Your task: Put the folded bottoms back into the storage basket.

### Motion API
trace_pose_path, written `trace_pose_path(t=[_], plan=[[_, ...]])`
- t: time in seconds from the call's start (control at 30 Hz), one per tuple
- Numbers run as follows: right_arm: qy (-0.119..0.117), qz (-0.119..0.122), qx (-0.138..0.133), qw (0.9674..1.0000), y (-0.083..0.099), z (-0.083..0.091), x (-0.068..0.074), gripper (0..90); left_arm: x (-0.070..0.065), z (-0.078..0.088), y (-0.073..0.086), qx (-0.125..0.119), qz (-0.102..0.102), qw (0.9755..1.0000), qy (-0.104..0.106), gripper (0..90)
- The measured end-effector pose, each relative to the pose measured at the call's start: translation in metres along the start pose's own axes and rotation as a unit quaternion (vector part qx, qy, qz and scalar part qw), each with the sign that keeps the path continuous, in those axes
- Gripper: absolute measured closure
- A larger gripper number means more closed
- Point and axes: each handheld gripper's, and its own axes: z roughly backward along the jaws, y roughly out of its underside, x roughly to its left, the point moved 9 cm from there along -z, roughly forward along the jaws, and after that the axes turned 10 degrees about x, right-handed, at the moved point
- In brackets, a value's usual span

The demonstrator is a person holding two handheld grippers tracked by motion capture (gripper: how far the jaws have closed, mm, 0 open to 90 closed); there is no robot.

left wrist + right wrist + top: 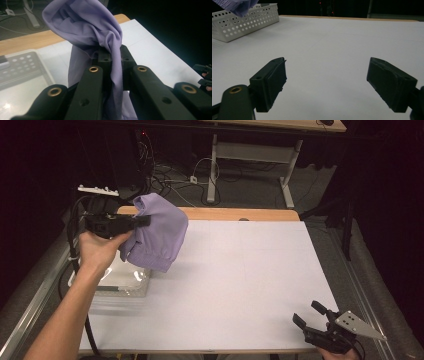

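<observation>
A white table (pixel 240 270) stands in a dark room with cables on the floor behind. The left gripper (pixel 142 220), raised over the table's far left corner, has its jaws clamped on a bunched purple cloth (pixel 157 232), which hangs in the air from them. Below it sits a white perforated basket (pixel 242 21). The right gripper (pixel 311 316) rests low at the near right edge, jaws spread wide and empty.
</observation>
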Motion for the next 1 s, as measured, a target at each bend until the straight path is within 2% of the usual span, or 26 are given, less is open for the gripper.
trace_pose_path(t=[0.47, 0.87, 1.0], plan=[[0.004, 0.002, 0.003, 1.0000, 0.001, 0.000, -0.001, 16.7, 0.024, 0.034, 0.008, -0.020, 0.015, 0.9994, -0.023, 81.6], [0.005, 0.003, 0.003, 1.0000, 0.001, 0.000, -0.001, 16.7, 0.044, 0.046, 0.019, -0.024, 0.033, 0.9983, -0.043, 81.6], [0.004, 0.001, 0.005, 1.0000, 0.001, -0.001, -0.001, 16.8, 0.047, 0.048, 0.023, -0.027, 0.031, 0.9977, -0.053, 81.5]])
